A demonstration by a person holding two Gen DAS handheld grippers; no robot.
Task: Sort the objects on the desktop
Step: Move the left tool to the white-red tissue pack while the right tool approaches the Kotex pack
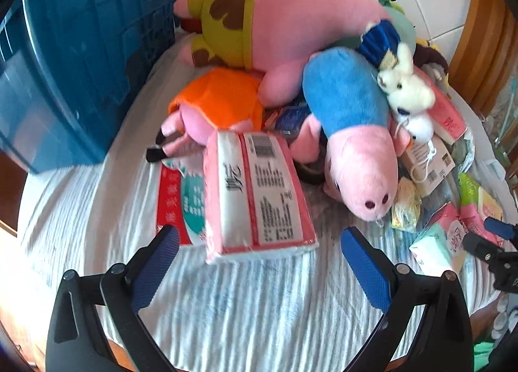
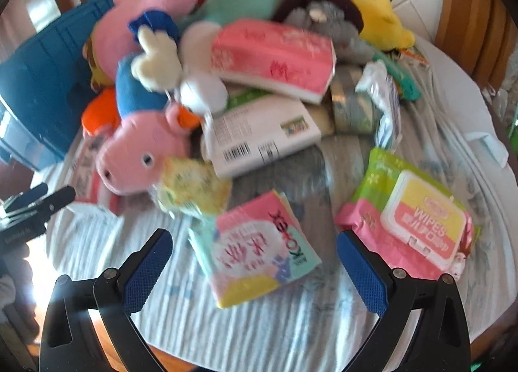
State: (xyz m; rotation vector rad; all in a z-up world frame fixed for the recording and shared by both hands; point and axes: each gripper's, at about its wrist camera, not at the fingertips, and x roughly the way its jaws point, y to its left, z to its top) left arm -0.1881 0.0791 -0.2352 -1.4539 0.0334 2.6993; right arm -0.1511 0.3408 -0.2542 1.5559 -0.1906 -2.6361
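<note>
Left gripper [image 1: 259,258]: jaws spread wide, holding nothing, hovering over the striped cloth [image 1: 226,307] on the desk.
Pink tissue pack [image 1: 259,190]: dead ahead, its near edge just beyond the gap between the left jaws, untouched by either blue pad [image 1: 155,268].
Red and teal pack [image 1: 178,200]: beneath the pink one, peeking out just beyond the left-hand pad.
Blue-bodied pig plush [image 1: 349,132]: ahead and right of the left jaws, snout pointing toward them, white bunny plush [image 1: 406,93] lying on its back.
Pink starfish plush [image 1: 285,22]: far end of the pile, beyond the pig.
Blue crate [image 1: 74,57]: well off to the left, at the cloth's edge.
Right gripper [image 2: 254,258]: jaws also spread, gripping nothing.
Kotex pack [image 2: 255,249]: flat on the cloth, right between the right jaws and slightly beyond, touching neither pad.
Wipes pack [image 2: 417,216]: just past the right-hand pad, lid up.
White barcoded pack [image 2: 262,135]: farther ahead, in the heap.
Yellow sachet [image 2: 194,187]: ahead and a touch left, beside the pig's snout.
</note>
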